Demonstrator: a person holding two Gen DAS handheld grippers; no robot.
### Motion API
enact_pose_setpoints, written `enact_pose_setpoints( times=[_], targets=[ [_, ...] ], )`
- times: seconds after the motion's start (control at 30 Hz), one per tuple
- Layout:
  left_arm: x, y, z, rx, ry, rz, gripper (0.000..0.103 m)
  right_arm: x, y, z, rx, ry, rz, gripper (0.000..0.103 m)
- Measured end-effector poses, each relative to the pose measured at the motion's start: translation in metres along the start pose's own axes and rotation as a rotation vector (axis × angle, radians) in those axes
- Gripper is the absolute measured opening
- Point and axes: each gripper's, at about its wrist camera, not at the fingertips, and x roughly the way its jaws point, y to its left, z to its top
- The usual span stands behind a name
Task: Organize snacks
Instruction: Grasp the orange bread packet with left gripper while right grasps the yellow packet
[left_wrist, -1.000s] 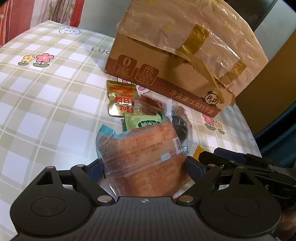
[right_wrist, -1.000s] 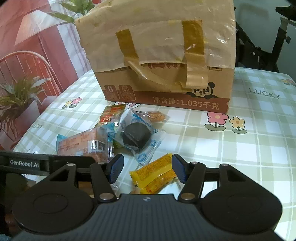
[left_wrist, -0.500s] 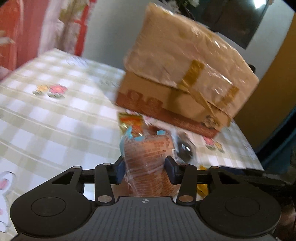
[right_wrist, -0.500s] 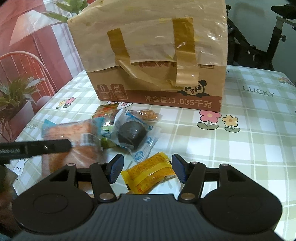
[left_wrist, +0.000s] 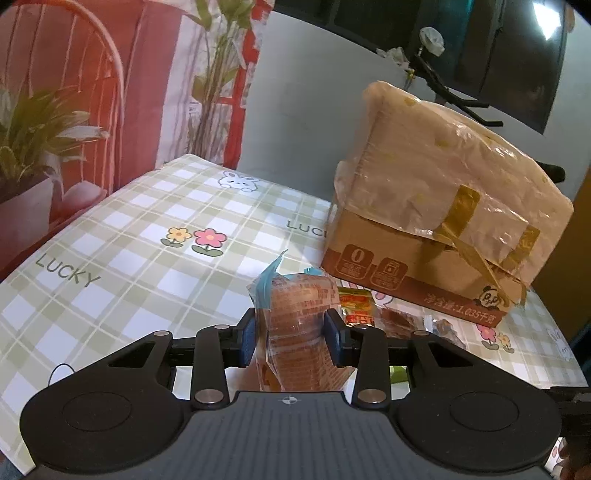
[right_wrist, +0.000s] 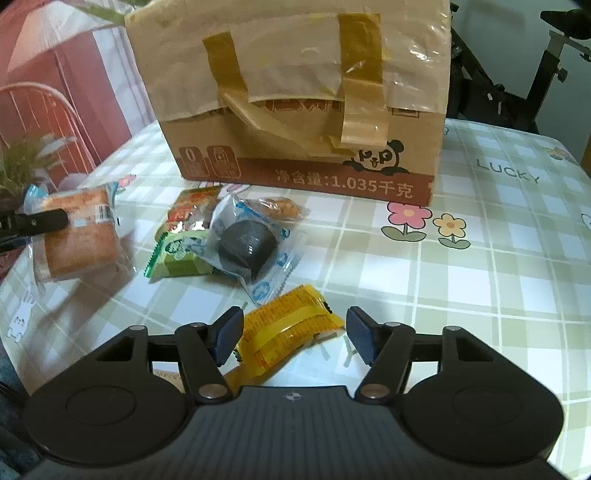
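Note:
My left gripper (left_wrist: 291, 334) holds an orange-brown cake packet (left_wrist: 301, 314) with blue ends, lifted off the checked tablecloth. Its jaws are still closing and the pads press the packet's sides. The same packet (right_wrist: 79, 236) hangs at the left of the right wrist view, with a dark left finger (right_wrist: 37, 223) across it. My right gripper (right_wrist: 294, 334) stands low over a yellow snack packet (right_wrist: 284, 325). That packet lies between the jaws, which are opening, and the pads do not touch it.
A taped cardboard box (right_wrist: 306, 110) stands at the back of the table (right_wrist: 480, 277). In front of it lie a dark round cake in a clear wrapper (right_wrist: 245, 245), a green packet (right_wrist: 177, 254) and a red-orange packet (right_wrist: 192, 208). A potted plant (left_wrist: 33, 147) is off the left edge.
The left jaws closed on the orange-brown packet and lifted it off the table, with the gripper tilting upward. The right jaws spread a little wider around the yellow packet.

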Motion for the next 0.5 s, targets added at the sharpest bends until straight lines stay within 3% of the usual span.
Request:
enact_pose_setpoints(
  times=[0.23, 0.5],
  targets=[
    [0.004, -0.002, -0.009, 0.013, 0.026, -0.037, 0.044, 0.0, -0.002, -0.001, 0.046, 0.056, 0.006, 0.065],
    [0.012, -0.008, -0.018, 0.041, 0.073, -0.068, 0.052, 0.005, 0.006, 0.004, 0.021, 0.05, 0.026, 0.066]
  ],
)
